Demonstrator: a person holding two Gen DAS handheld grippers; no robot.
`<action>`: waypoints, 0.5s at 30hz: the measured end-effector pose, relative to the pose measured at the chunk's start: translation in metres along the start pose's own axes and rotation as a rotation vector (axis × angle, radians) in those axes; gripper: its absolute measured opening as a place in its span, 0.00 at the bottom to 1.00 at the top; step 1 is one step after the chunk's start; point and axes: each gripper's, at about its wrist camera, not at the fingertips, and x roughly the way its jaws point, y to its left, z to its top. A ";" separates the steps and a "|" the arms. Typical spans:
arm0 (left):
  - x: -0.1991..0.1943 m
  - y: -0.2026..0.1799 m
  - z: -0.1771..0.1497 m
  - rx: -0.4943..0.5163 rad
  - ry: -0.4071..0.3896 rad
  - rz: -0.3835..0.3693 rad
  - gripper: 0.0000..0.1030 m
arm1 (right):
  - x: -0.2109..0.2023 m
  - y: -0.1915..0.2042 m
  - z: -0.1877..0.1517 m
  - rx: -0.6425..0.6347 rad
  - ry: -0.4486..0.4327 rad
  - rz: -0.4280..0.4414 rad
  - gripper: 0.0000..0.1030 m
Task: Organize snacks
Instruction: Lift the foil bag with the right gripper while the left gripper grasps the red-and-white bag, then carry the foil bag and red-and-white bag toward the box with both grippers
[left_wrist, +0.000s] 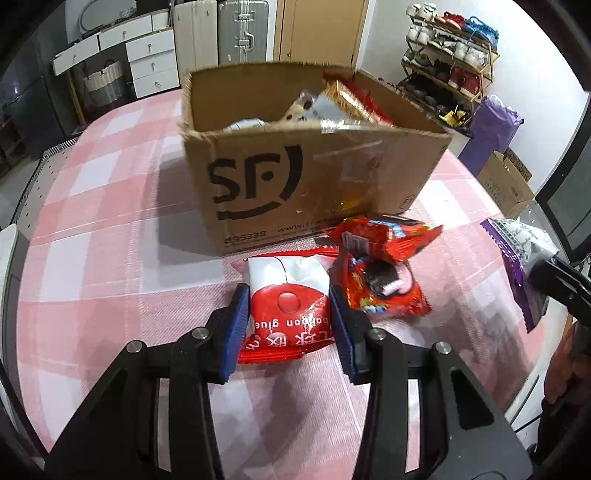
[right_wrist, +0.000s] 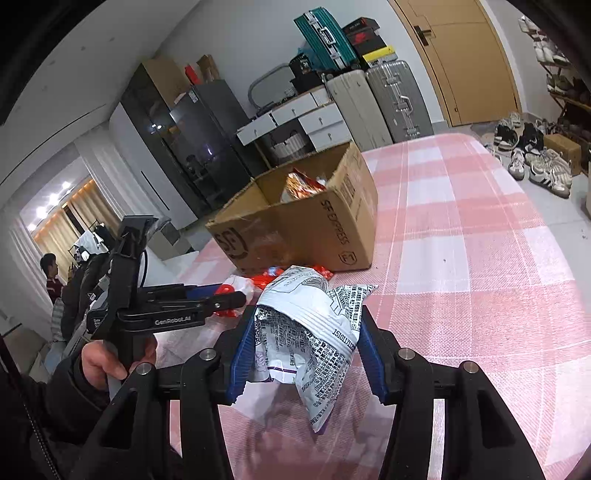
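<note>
The left gripper (left_wrist: 290, 321) has its jaws pressed on the sides of the red-and-white snack pack (left_wrist: 286, 295), whose long axis runs straight away from it toward the open cardboard box (left_wrist: 295, 177) just beyond on the pink checked bench (left_wrist: 110, 229). The right gripper (right_wrist: 306, 350) holds a crumpled silver-and-purple packet (right_wrist: 314, 332), lifted clear, farther from the box. Two red packs (left_wrist: 384, 266) crowd the left gripper's right side; its left is open.
</note>
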 end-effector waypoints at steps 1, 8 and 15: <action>-0.010 -0.005 -0.004 -0.004 -0.011 0.001 0.39 | -0.004 0.002 0.001 -0.002 -0.008 -0.001 0.50; -0.073 -0.018 -0.024 0.007 -0.099 -0.016 0.39 | -0.035 0.020 0.006 -0.027 -0.070 0.008 0.50; -0.120 -0.036 -0.027 0.027 -0.144 0.011 0.39 | -0.058 0.041 0.008 -0.056 -0.095 0.016 0.50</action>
